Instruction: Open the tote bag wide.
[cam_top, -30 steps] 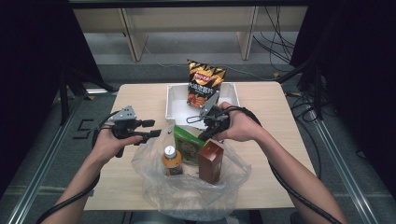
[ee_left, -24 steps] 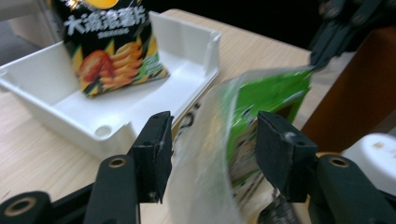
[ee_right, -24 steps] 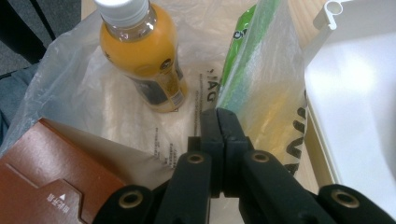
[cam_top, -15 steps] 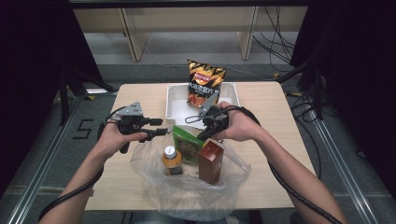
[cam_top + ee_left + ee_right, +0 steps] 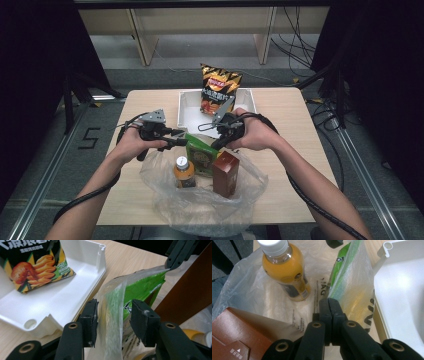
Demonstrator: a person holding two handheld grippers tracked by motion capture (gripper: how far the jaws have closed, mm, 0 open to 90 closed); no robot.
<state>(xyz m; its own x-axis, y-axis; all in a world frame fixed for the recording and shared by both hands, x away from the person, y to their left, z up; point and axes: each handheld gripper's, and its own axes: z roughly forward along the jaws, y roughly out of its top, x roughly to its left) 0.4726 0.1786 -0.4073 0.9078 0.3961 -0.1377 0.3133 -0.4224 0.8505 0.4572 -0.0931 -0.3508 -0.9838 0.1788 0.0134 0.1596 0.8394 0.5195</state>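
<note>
Bag: the clear plastic bag (image 5: 200, 200) lies on the wooden surface (image 5: 295, 150), holding an orange drink bottle (image 5: 184, 171), a green packet (image 5: 202, 152) and a brown carton (image 5: 225, 172).
Tray: the white tray (image 5: 190, 107) sits just past both jaws, with a chips bag (image 5: 218, 89) standing in it.
Left gripper (image 5: 113, 315): jaws half open, one on each side of the plastic bag's rim; they have just been closing and do not press it yet.
Right gripper (image 5: 329, 308): jaws closed tight, pinching the bag's edge beside the green packet.
Change: the left gripper has slid across toward the bag since a second ago; the right one has stayed put.
Writing: Chinese letters on the chips bag, too small to read; black letters on the plastic bag, partly hidden.
</note>
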